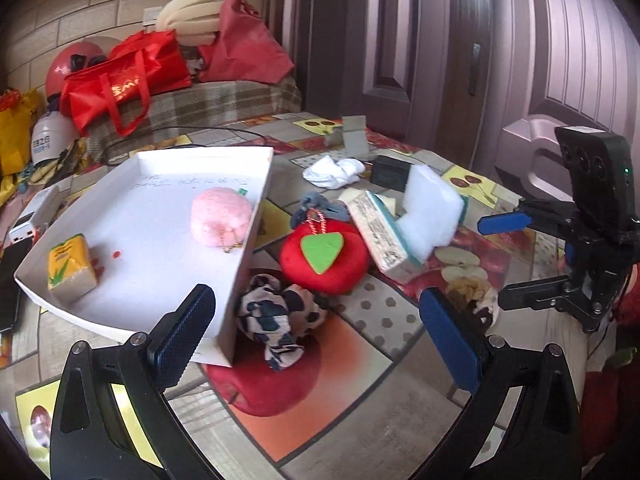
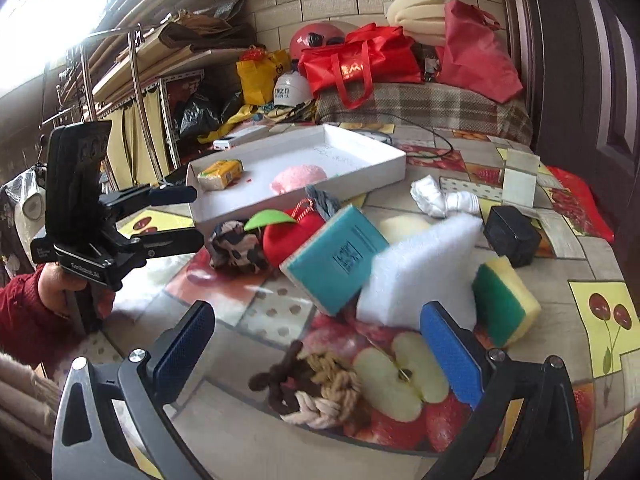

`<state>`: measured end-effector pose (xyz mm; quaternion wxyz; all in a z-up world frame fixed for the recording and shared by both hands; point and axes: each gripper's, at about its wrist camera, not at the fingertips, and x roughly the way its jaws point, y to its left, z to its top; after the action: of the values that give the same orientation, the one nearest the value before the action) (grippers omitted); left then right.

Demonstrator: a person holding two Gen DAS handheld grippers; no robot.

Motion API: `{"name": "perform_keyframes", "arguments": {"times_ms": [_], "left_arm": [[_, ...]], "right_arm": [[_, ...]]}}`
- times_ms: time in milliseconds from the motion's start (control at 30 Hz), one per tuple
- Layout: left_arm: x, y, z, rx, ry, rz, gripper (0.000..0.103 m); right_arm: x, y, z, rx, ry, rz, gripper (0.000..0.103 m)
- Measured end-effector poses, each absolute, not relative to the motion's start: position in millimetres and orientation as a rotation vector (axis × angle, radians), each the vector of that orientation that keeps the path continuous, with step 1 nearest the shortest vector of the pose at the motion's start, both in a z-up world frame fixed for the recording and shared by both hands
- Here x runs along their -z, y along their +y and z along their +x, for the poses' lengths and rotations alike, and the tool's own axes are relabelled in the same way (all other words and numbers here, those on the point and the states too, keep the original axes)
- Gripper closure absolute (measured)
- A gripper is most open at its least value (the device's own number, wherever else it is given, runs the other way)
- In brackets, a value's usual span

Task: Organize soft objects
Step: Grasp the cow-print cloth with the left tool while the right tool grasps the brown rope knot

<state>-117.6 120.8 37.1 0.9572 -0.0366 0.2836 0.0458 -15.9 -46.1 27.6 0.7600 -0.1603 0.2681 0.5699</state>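
On the bench (image 2: 592, 360), spread with a fruit-print cloth, a white tray (image 1: 256, 208) sits toward the far left side and already holds a pink plush (image 1: 221, 216) and a small yellow block (image 1: 72, 266). The other soft things lie loose outside it, just beside its right wall: a black-and-white cloth knot (image 1: 276, 316), a red apple plush (image 1: 324, 258), a teal-backed sponge (image 2: 338, 258), a white foam block (image 2: 420, 268), a green-and-yellow sponge (image 2: 505, 302) and a white sock (image 1: 334, 171) further back.

The left gripper (image 1: 316, 338) hangs with its jaws spread wide and nothing between them. The cloth knot lies straight ahead of it, between the two pads and slightly to the tray side, touching the tray wall; its tail points back toward the jaws. The right gripper (image 2: 316, 354) is likewise wide open and empty, above a braided rope knot (image 2: 316, 392) that lies close ahead, between its pads, its long axis running across the gap.

Each knot seems to belong to the nearer gripper. With the tray on the left, the left one has the shorter carry.
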Motion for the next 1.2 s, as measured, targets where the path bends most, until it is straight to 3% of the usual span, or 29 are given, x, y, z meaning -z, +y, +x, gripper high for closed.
{"name": "perform_keyframes", "arguments": {"times_ms": [133, 200, 333, 400, 500, 733, 967, 1200], "left_arm": [[-29.8, 101.4, -98.7, -0.033, 0.643, -0.031, 0.0], [-27.5, 99.7, -88.2, -0.034, 0.674, -0.028, 0.0], [-24.0, 100.2, -78.9, -0.038, 0.703, -0.04, 0.0], [-23.5, 99.9, -79.5, -0.04, 0.708, -0.039, 0.0], [-22.1, 99.3, -76.6, -0.044, 0.728, -0.031, 0.001], [-17.5, 74.9, -78.0, 0.114, 0.788, -0.095, 0.001], [-37.4, 79.7, -100.6, -0.048, 0.675, -0.08, 0.001], [-15.1, 95.7, -90.9, -0.107, 0.806, -0.089, 0.001]], "right_arm": [[-3.4, -48.1, -8.8, -1.231, 0.717, -0.431, 0.001], [4.7, -41.2, -9.0, -1.237, 0.763, -0.467, 0.014], [8.7, -29.7, -20.9, -1.238, 0.743, -0.568, 0.025], [8.2, -29.9, -25.5, -1.243, 0.717, -0.6, 0.048], [5.8, -37.9, -21.2, -1.254, 0.711, -0.596, 0.066], [-0.2, -77.5, 46.1, -1.053, 0.767, -0.421, 0.068], [-1.4, -96.7, 70.7, -1.023, 0.813, -0.307, 0.068], [-0.8, -97.9, 72.0, -1.035, 0.82, -0.296, 0.067]]}}
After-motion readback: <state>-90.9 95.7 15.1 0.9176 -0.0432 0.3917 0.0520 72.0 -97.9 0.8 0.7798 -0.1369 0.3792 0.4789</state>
